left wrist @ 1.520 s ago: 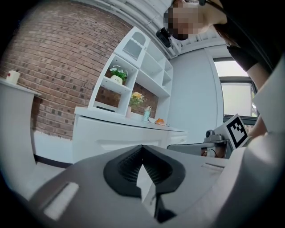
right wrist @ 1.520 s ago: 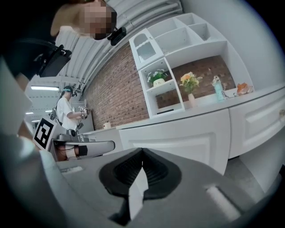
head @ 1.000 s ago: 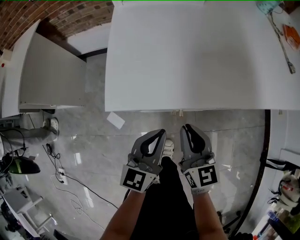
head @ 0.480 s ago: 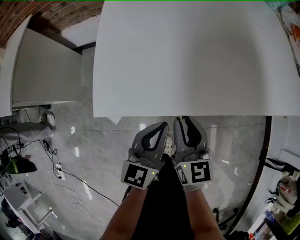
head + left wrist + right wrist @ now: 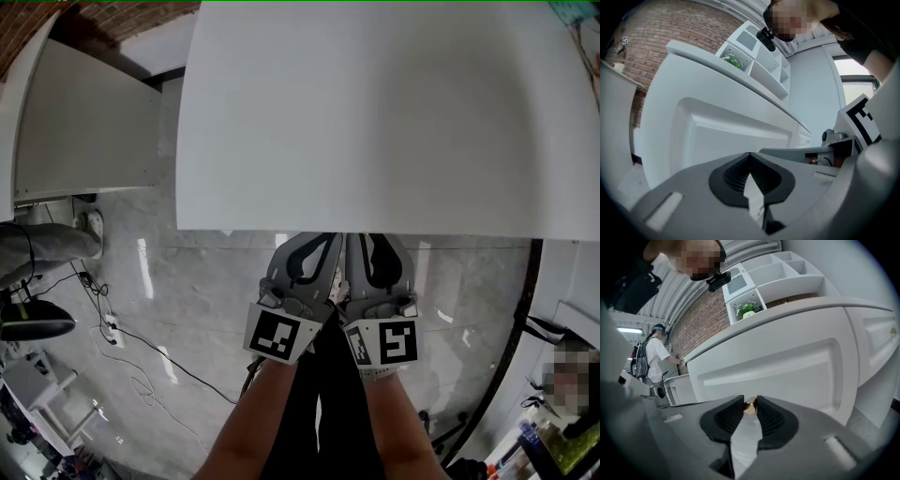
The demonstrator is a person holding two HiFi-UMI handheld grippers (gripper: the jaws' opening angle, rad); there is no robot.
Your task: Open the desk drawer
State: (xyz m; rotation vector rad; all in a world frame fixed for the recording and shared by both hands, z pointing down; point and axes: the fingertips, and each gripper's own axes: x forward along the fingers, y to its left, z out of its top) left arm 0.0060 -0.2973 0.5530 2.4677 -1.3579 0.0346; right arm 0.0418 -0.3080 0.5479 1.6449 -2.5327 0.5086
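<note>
The white desk (image 5: 375,112) fills the upper head view, and both grippers reach under its front edge. In the right gripper view the panelled white drawer front (image 5: 787,366) stands close ahead, with a small brass knob (image 5: 750,406) pinched between the jaws. My right gripper (image 5: 750,405) (image 5: 361,242) is shut on that knob. My left gripper (image 5: 750,154) (image 5: 325,242) sits just to its left, shut with nothing between its pads, facing the drawer front (image 5: 731,136). From the head view the knob is hidden by the desk edge.
A second white desk (image 5: 84,131) stands to the left with a gap of grey tiled floor between. Cables (image 5: 122,347) trail on the floor at the left. A white shelf unit with a green plant (image 5: 749,310) rises behind the desk. A person in white (image 5: 656,357) stands far off.
Both grippers have moved forward to the desk's front edge and drawn close together. Their tips now lie under the edge, and the knob seen below the edge a second ago is covered.
</note>
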